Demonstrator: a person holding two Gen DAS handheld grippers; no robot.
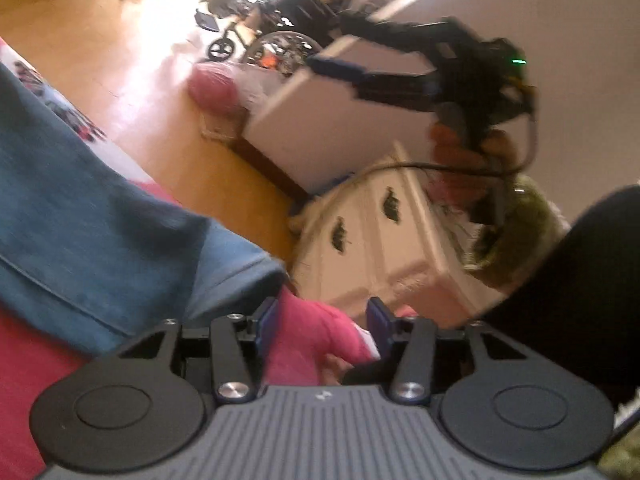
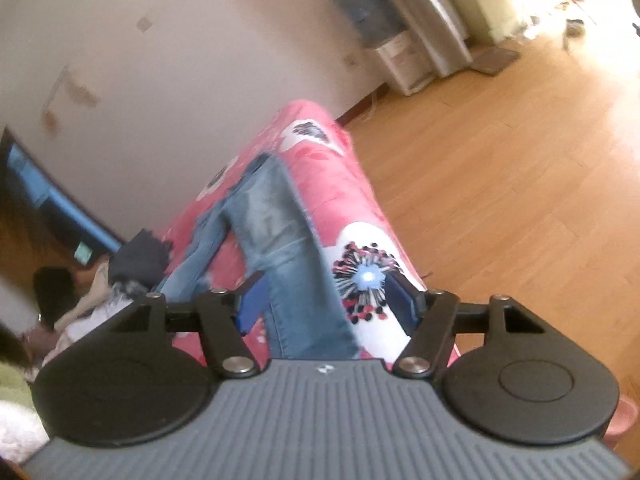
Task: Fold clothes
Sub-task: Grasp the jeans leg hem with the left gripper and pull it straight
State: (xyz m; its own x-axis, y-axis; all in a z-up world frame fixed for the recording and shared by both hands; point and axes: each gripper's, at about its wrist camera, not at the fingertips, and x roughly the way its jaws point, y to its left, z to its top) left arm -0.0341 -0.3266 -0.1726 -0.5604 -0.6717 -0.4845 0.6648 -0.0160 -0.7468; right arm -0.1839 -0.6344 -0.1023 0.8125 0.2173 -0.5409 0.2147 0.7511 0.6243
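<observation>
Both tongs gape wide and hold nothing. The right tongs (image 2: 326,300) hover above the jeans (image 2: 264,220), which stretch lengthwise along the pink flowered bed (image 2: 360,208), one leg close to its floor-side edge. The left tongs (image 1: 322,324) sit beside a jeans hem. Bare wooden floor (image 2: 500,180) lies beyond.

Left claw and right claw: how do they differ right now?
The left claw sits low beside the jeans, with pink cover between its fingers; the right claw is raised above the bed, looking down the jeans. The left claw's gap looks narrower than the right claw's. Both are open and hold nothing.
</observation>
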